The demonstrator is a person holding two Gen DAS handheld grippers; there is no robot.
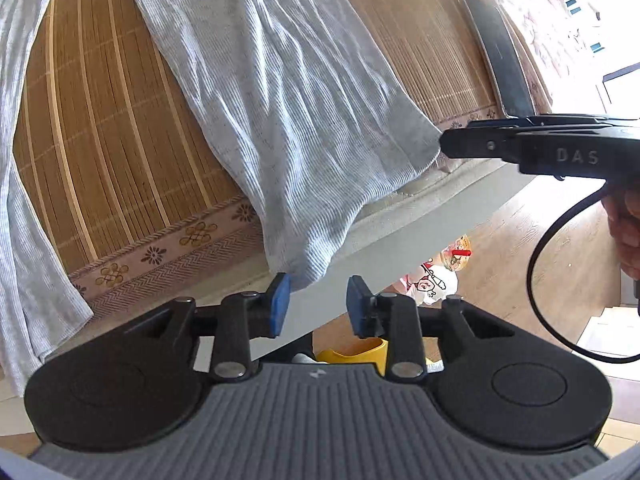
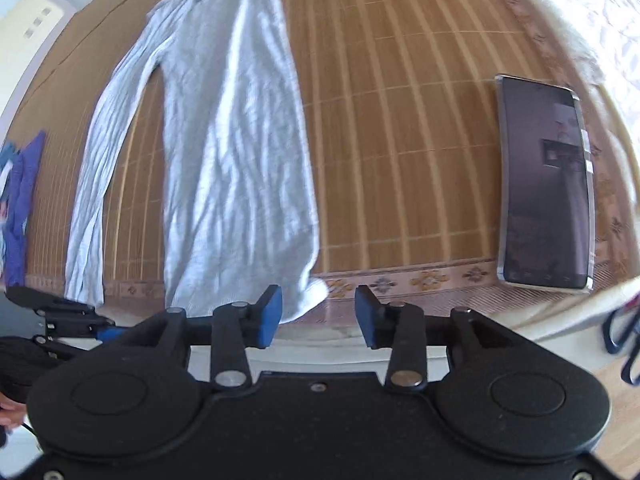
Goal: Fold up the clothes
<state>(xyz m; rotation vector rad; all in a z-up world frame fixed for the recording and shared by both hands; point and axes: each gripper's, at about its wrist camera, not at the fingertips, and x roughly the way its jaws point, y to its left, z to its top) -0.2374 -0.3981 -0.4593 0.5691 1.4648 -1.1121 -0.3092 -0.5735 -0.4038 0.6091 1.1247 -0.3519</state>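
A light grey ribbed long-sleeved garment (image 1: 272,92) lies lengthwise on a bamboo mat (image 1: 104,152), its hem hanging over the bed's front edge. My left gripper (image 1: 318,306) is open, its blue pads just below the hem's hanging corner. The right gripper's black body (image 1: 552,148) reaches in from the right, its tip at the hem's right corner. In the right wrist view the garment (image 2: 224,152) stretches away with one sleeve (image 2: 104,168) at the left. My right gripper (image 2: 318,316) is open, its left pad at the hem corner.
A dark phone (image 2: 544,184) lies on the mat at the right. A blue-purple cloth (image 2: 20,204) lies at the mat's far left. Wooden floor (image 1: 512,248), a printed plastic bag (image 1: 432,280) and a yellow object (image 1: 356,354) show below the bed edge.
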